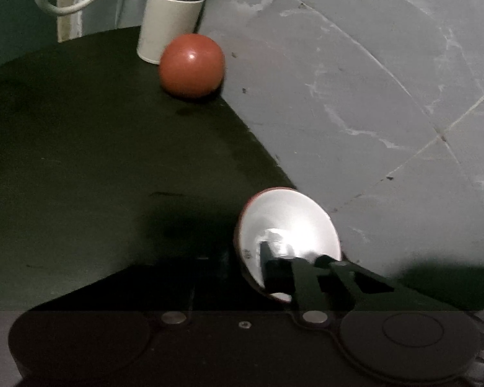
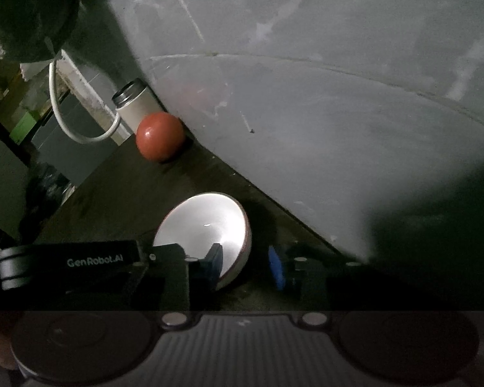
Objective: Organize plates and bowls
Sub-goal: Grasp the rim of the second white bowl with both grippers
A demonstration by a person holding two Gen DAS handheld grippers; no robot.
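Observation:
A bowl, white inside with a red-brown outside [image 1: 287,225], stands tilted on its side at the table's right edge by the wall; it also shows in the right wrist view [image 2: 206,225]. A gripper's dark fingers [image 1: 274,258] close on its rim in the left wrist view. In the right wrist view my right gripper [image 2: 247,262] has blue pads either side of the bowl's rim, one pad [image 2: 214,258] inside and one [image 2: 276,266] apart outside. A second red-brown bowl [image 1: 192,64] lies upside down farther back, also visible in the right wrist view [image 2: 159,135].
A white metal-rimmed canister [image 1: 171,22] stands behind the upside-down bowl against the grey tiled wall [image 1: 371,80]. A white cable [image 2: 64,113] loops at the far left. The dark tabletop [image 1: 80,161] stretches left. The other gripper's body marked GenRobot.AI [image 2: 80,261] is at lower left.

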